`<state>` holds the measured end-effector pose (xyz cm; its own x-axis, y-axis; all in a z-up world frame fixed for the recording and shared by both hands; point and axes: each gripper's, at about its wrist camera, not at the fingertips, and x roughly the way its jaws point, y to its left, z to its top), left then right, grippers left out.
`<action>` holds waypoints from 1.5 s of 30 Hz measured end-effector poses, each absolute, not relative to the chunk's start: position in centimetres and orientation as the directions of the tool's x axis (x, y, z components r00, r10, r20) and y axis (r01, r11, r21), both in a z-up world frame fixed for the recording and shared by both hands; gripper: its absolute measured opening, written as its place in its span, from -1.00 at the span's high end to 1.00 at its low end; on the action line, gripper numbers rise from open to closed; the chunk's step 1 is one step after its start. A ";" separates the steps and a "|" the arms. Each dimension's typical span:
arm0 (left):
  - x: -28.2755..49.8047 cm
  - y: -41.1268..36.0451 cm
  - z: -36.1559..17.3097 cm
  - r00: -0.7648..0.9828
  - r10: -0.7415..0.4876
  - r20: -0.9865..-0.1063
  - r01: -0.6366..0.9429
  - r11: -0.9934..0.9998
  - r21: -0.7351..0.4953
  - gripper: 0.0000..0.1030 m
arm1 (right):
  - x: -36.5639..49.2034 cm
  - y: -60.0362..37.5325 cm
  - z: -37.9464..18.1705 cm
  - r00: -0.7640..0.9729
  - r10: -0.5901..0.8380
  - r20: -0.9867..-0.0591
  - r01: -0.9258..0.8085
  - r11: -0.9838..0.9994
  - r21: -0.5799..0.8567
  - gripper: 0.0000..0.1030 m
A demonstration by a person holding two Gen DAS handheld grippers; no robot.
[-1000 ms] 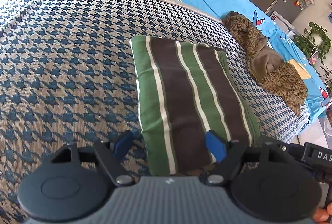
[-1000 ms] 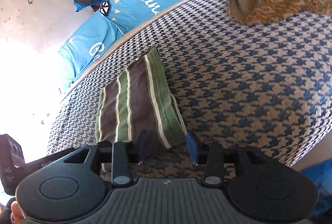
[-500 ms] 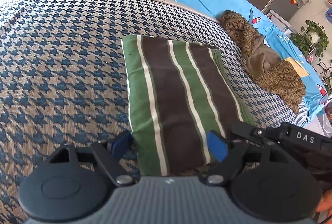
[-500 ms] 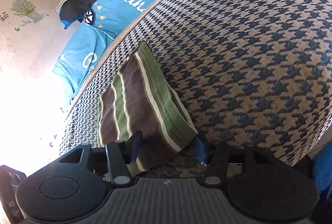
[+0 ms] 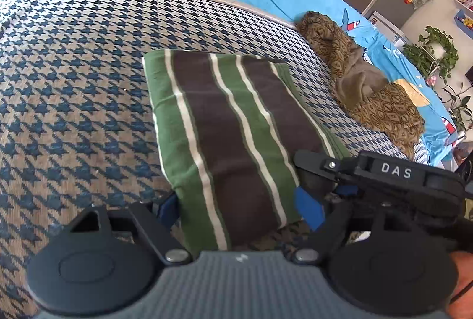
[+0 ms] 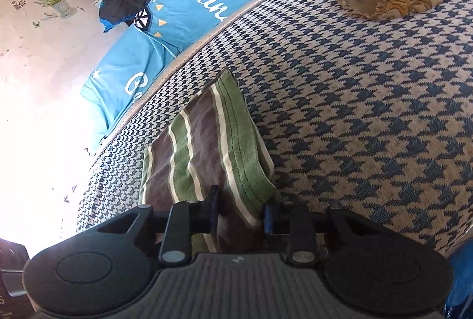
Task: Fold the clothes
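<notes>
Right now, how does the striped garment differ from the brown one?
The striped garment is folded into a flat rectangle between both grippers; the brown garment lies crumpled, off to the side. The striped one is green-and-brown striped; the brown one has an ornate gold print. Both rest on the houndstooth cover.

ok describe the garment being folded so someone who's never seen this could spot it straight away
Start from the blue-and-tan houndstooth cover that spreads over the bed. In its middle lies the striped garment, folded into a flat rectangle with both grippers at its near edge. Its green, dark brown and white stripes set it apart from the crumpled brown patterned cloth heaped farther off.
</notes>
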<state>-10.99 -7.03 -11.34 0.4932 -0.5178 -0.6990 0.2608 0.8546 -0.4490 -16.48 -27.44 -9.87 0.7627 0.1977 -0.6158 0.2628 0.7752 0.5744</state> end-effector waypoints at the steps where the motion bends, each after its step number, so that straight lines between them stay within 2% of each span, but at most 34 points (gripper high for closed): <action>1: -11.0 -7.2 -11.2 0.486 -0.532 -0.694 0.268 0.846 -0.461 -0.54 | -16.3 -27.6 -9.6 0.766 0.195 -0.612 0.259 0.777 0.573 0.47; 5: -11.3 -8.2 -10.6 0.449 -0.588 -0.673 0.319 0.809 -0.494 -0.54 | -15.8 -28.8 -8.2 0.783 0.173 -0.598 0.251 0.792 0.557 0.51; 10: -11.7 -8.1 -9.8 0.450 -0.575 -0.683 0.344 0.818 -0.462 -0.77 | -14.3 -31.2 -7.6 0.767 0.122 -0.630 0.282 0.817 0.502 0.49; 15: -9.8 -5.3 -9.2 0.502 -0.511 -0.698 0.244 0.858 -0.453 -0.82 | -14.0 -32.8 -8.8 0.733 0.169 -0.659 0.323 0.766 0.556 0.23; 17: -8.5 -4.5 -9.0 0.520 -0.488 -0.702 0.214 0.869 -0.446 -0.82 | -14.3 -33.2 -9.0 0.734 0.180 -0.655 0.338 0.740 0.582 0.16; 25: -4.3 -3.4 -10.0 0.520 -0.458 -0.721 0.152 0.880 -0.449 -0.87 | -16.2 -34.6 -10.2 0.743 0.205 -0.637 0.397 0.632 0.666 0.11; 29: -2.9 -3.5 -10.4 0.511 -0.450 -0.732 0.151 0.886 -0.439 -0.87 | -16.0 -34.3 -10.1 0.740 0.204 -0.641 0.381 0.658 0.649 0.08; 36: -1.1 -3.6 -11.3 0.486 -0.485 -0.728 0.138 0.864 -0.483 -0.87 | -15.5 -33.9 -10.2 0.739 0.223 -0.636 0.359 0.668 0.651 -0.02; 45: 1.0 -3.9 -12.0 0.469 -0.519 -0.715 0.130 0.841 -0.526 -0.90 | -15.3 -34.7 -10.9 0.750 0.249 -0.612 0.367 0.614 0.699 -0.04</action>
